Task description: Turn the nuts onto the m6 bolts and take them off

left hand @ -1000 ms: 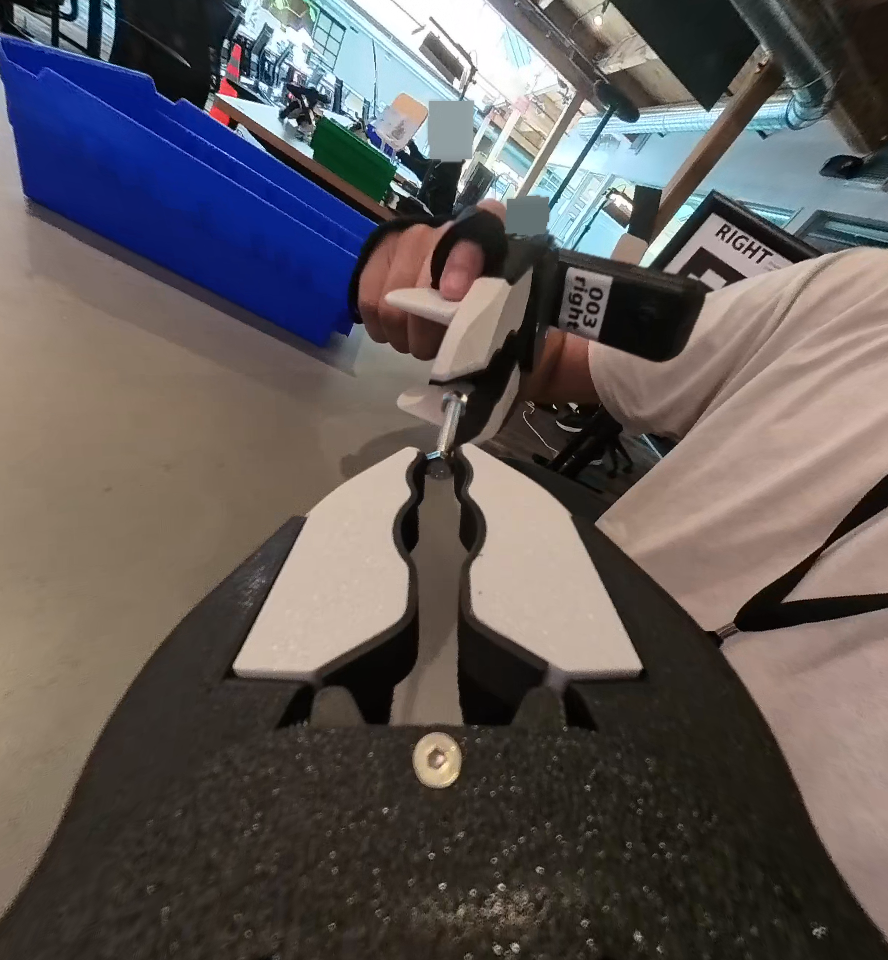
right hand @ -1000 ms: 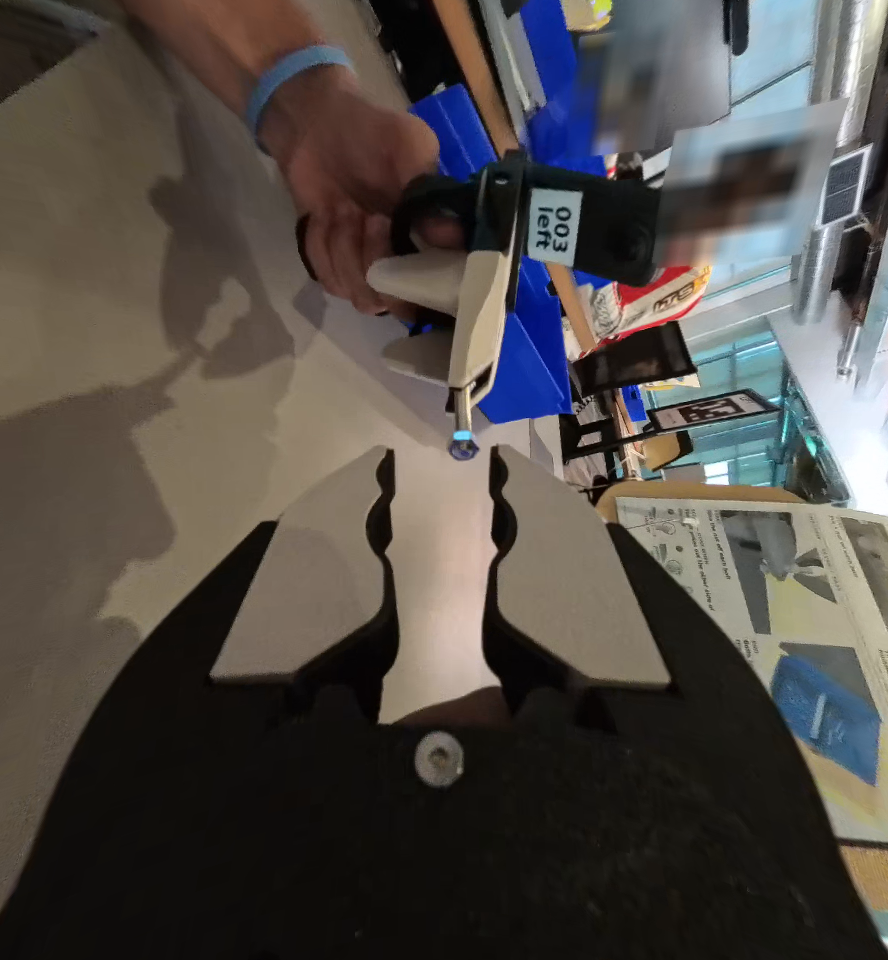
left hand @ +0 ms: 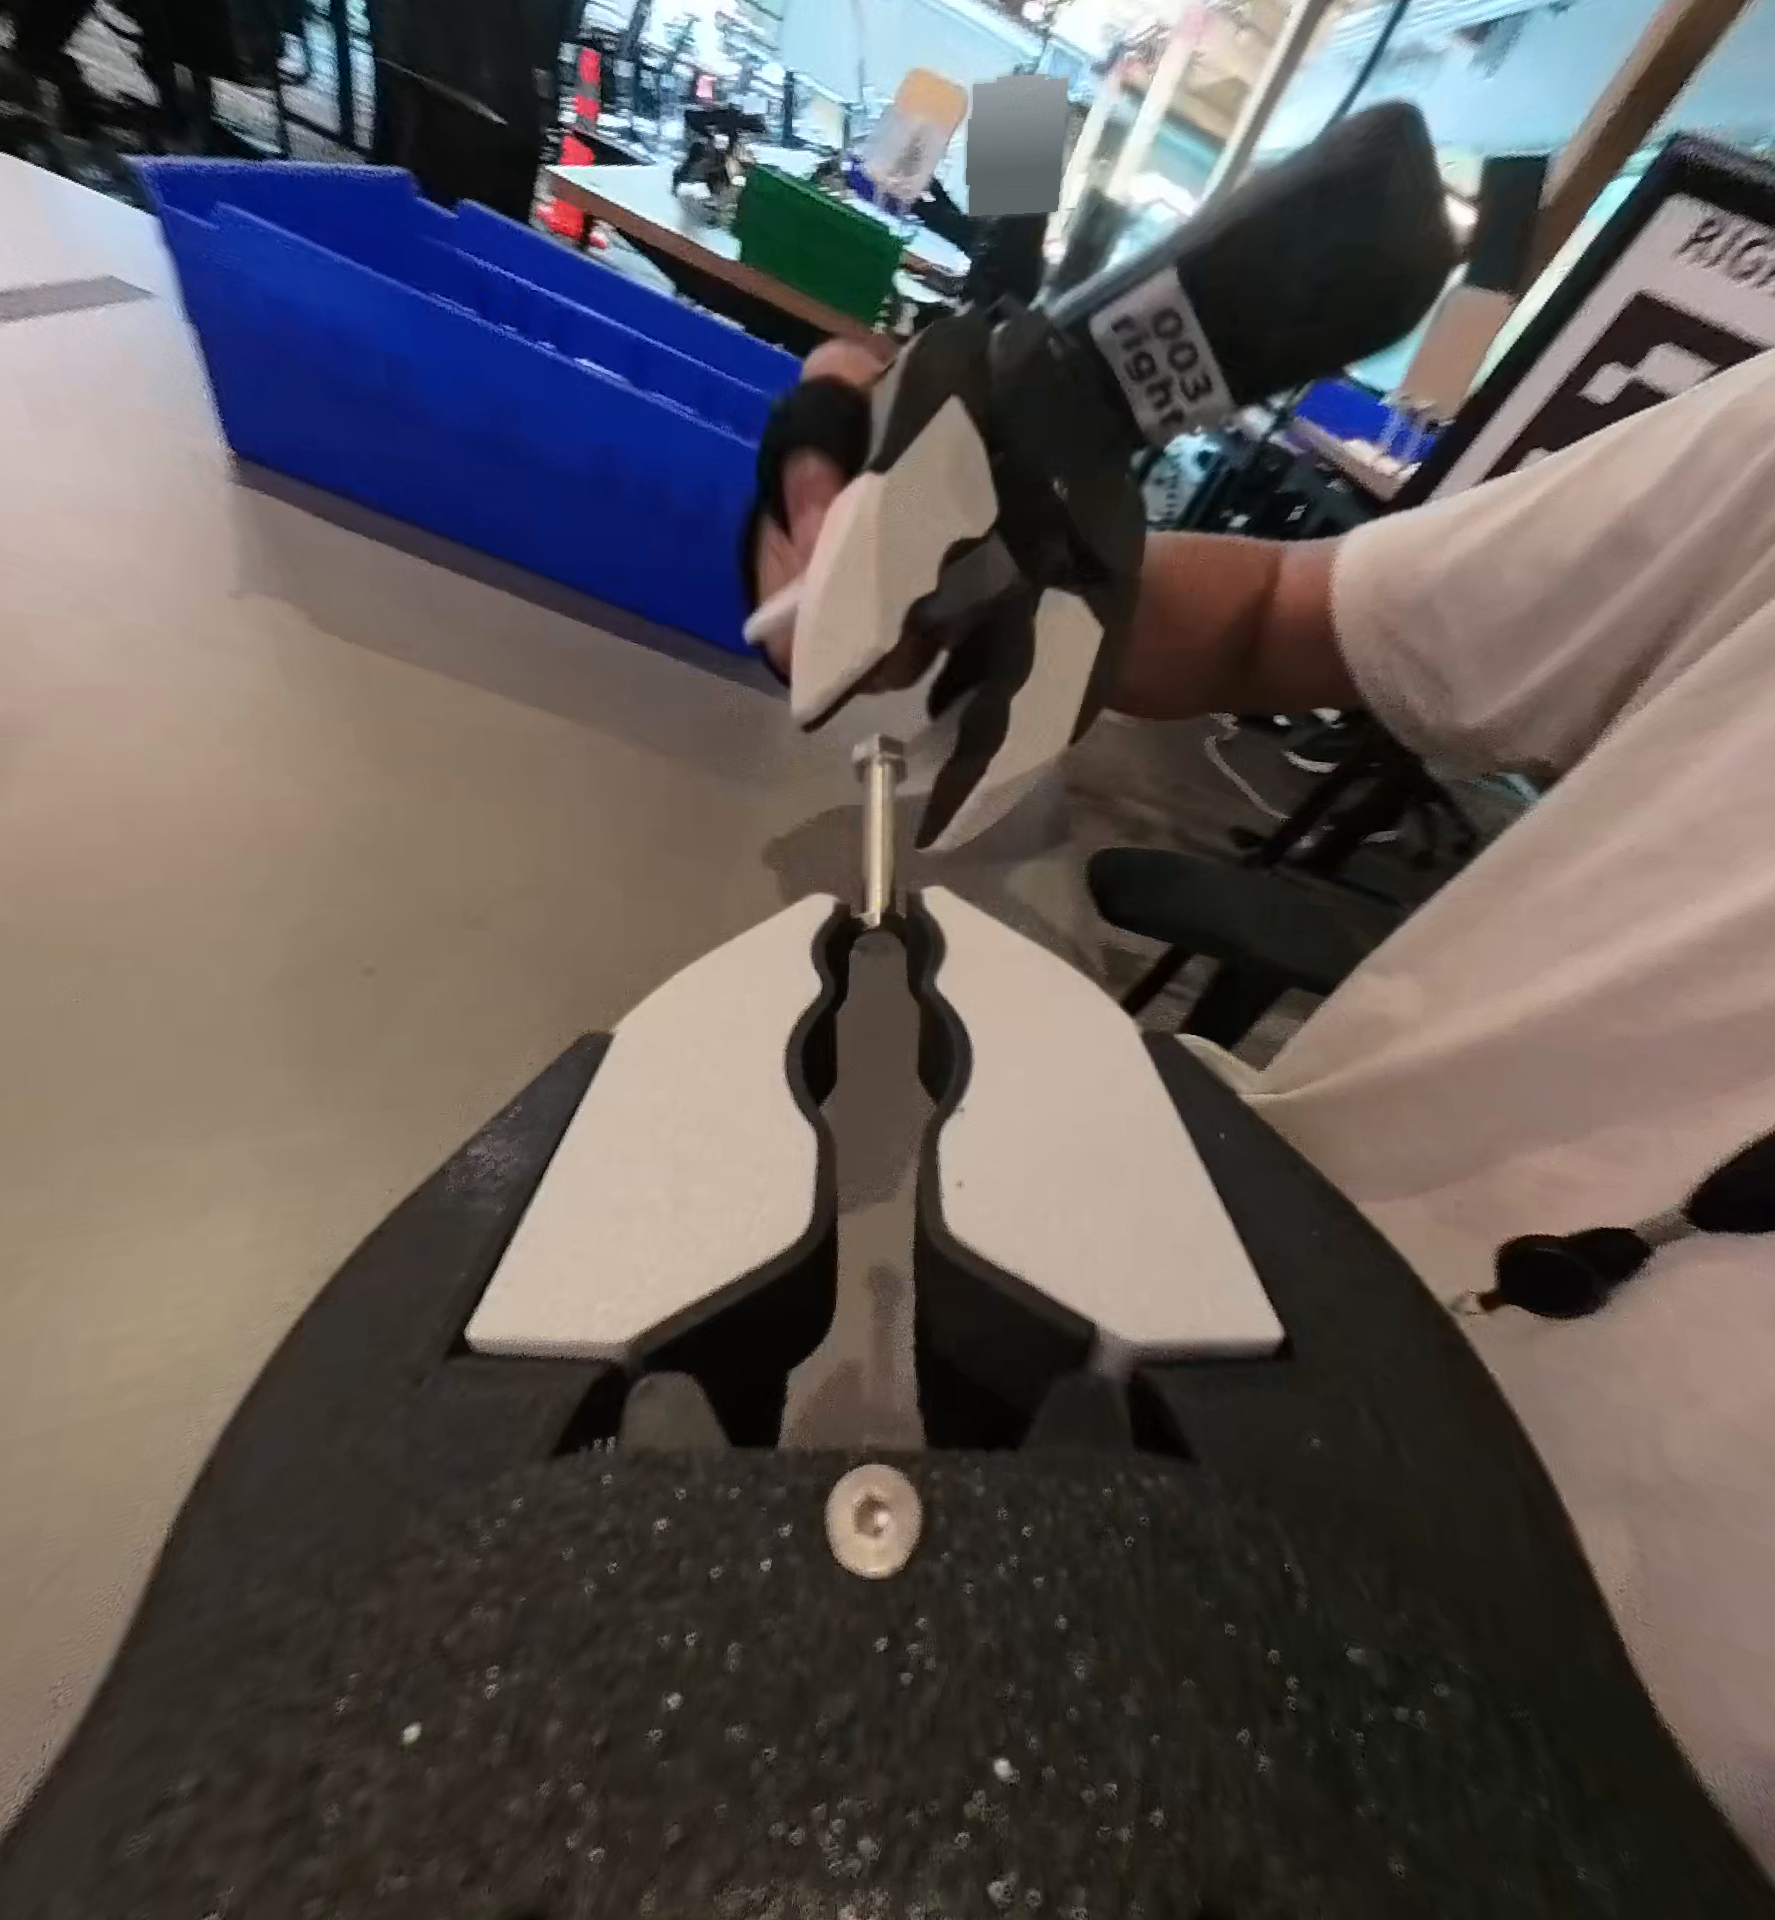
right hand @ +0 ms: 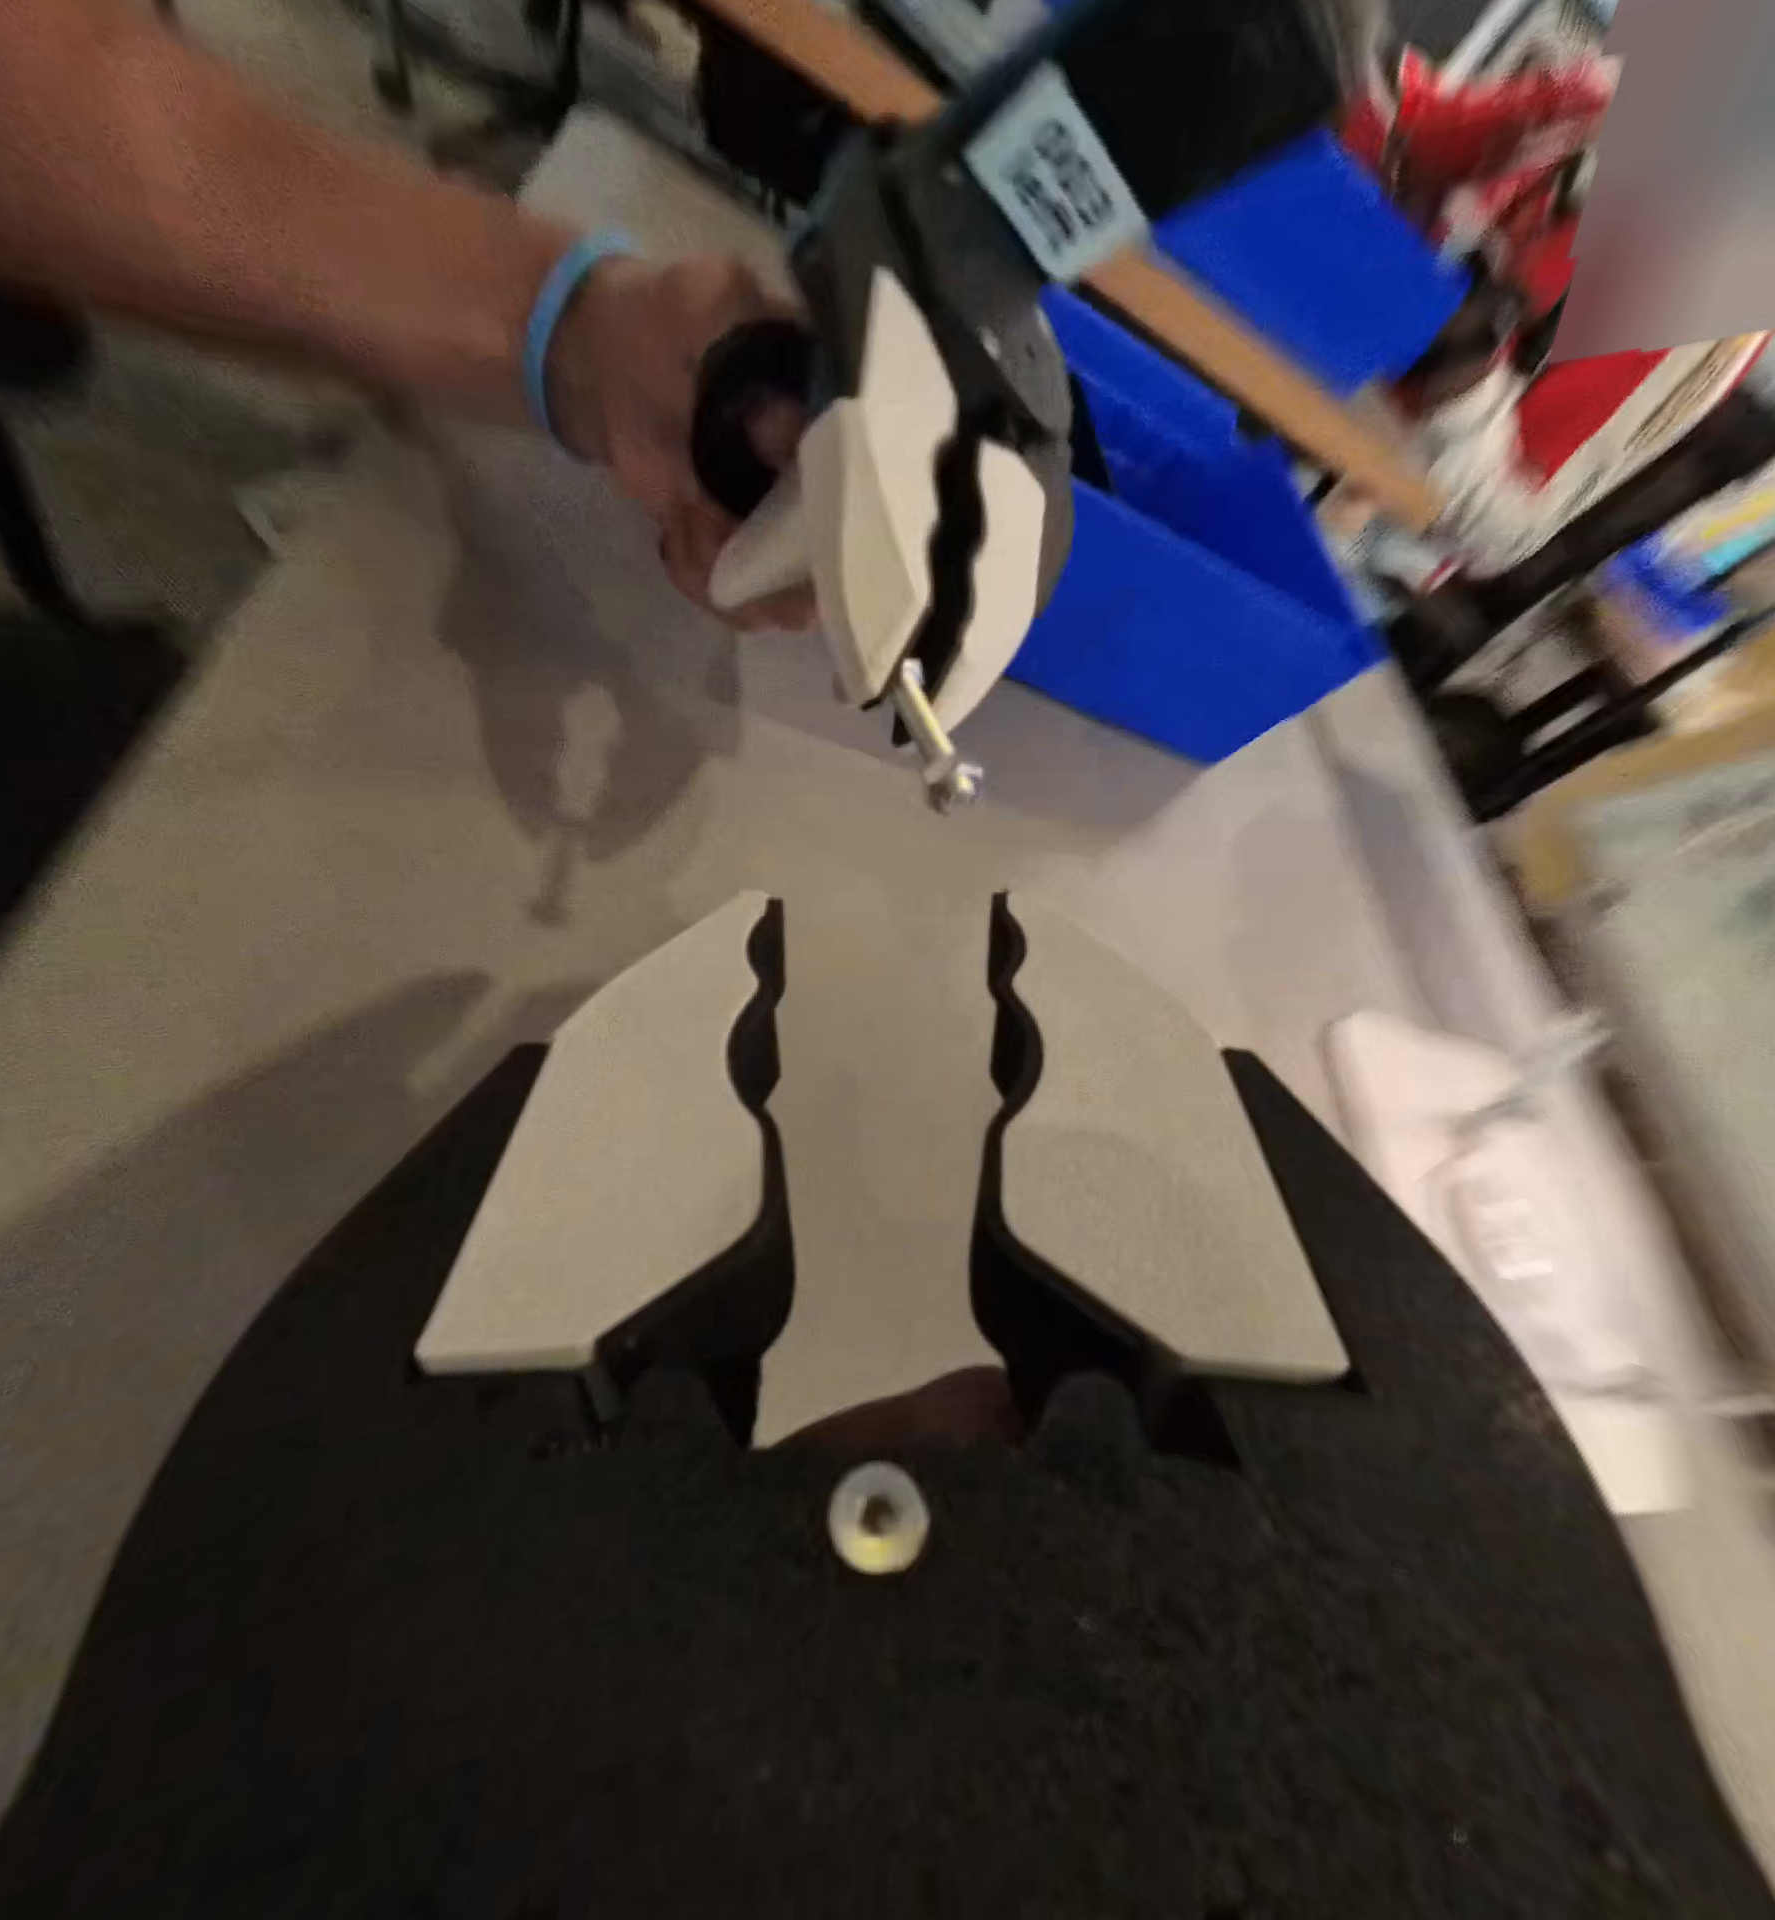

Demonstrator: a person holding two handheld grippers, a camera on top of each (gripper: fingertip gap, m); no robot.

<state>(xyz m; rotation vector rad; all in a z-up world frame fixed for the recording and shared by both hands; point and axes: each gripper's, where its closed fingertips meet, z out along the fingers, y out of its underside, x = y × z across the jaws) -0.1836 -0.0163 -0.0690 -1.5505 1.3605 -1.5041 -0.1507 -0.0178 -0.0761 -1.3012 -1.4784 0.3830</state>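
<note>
Holding one bolt (left hand: 878,831) in left tool (left hand: 878,914); right tool (right hand: 888,904) open.

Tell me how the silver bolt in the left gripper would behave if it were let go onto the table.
The bolt looks like stiff bare metal, so it should not bend and is likely heavy for its size. Its round shank would probably roll on the smooth table, curving about its wider head. The left gripper pinches only one end, so it may pivot if nudged.
</note>
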